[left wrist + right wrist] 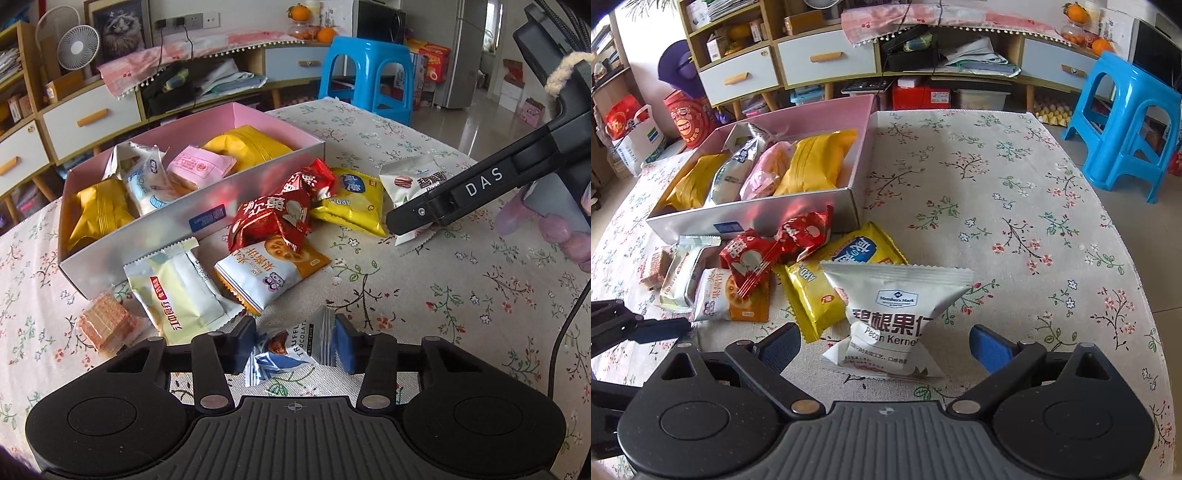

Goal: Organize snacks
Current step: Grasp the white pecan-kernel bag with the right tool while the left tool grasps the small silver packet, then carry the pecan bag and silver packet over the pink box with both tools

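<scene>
Floral cloth covers the worktop, and on it sits the long box, silver outside and pink inside, which I'll use as my marker. Inside the box lie two yellow packets, a pale blue-and-white one and a pink one. Just in front of the box's near wall the loose snacks are heaped: a yellow biscuit pack, red foil packets lying partly on it, an orange-and-white biscuit packet, a pale green-and-white bar and a clear-wrapped wafer block at the box's near corner.

Further from the box, past the yellow pack, stands the white pecan kernel pouch. The right gripper straddles it with fingers spread wide, both pads clear of the pouch.

Nearest of all, in front of the heap, lies the small blue-and-white truffle chocolate. The left gripper has its blue pads against the wrapper's two ends, clenched on it.
</scene>
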A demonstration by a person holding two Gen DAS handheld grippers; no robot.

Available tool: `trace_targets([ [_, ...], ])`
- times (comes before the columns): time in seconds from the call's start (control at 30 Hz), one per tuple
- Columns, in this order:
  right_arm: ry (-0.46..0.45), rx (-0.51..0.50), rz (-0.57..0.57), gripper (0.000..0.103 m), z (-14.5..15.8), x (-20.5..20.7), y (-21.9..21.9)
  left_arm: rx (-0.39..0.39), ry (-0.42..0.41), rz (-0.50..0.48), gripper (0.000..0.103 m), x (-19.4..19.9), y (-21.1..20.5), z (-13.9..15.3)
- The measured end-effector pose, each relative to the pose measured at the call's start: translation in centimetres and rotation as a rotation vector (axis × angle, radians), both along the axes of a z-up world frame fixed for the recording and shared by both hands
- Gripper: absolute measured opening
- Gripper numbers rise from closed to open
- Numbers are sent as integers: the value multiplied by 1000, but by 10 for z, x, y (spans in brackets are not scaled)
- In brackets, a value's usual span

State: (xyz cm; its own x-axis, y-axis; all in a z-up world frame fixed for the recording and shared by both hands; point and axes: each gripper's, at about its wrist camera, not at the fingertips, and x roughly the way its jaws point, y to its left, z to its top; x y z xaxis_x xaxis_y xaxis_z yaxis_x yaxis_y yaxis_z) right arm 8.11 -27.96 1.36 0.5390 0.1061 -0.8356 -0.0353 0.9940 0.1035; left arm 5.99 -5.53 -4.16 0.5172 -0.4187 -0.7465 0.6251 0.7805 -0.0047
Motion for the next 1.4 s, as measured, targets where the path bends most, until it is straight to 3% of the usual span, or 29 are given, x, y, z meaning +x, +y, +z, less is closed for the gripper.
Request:
trace_targets([
  [0.17,7,1,-20,83,-3,3,-4,9,1,8,31,-1,0,2],
  [0.27,11,-2,-19,75,-4,3,-4,10,7,29,21,0,3,3],
  [0.3,11,-6,-15,71,-5,4,-4,9,10,36,16,0,4,3],
  [0.53,13,19,31,35,-1,4,1,2,18,88,15,2,12,8],
  [0.83,7,11,66,25,7,0,11,-13,26,91,15,-1,14,14],
  [1.4,9,103,76,25,24,-1,16,-75,39,143,15,5,21,31],
])
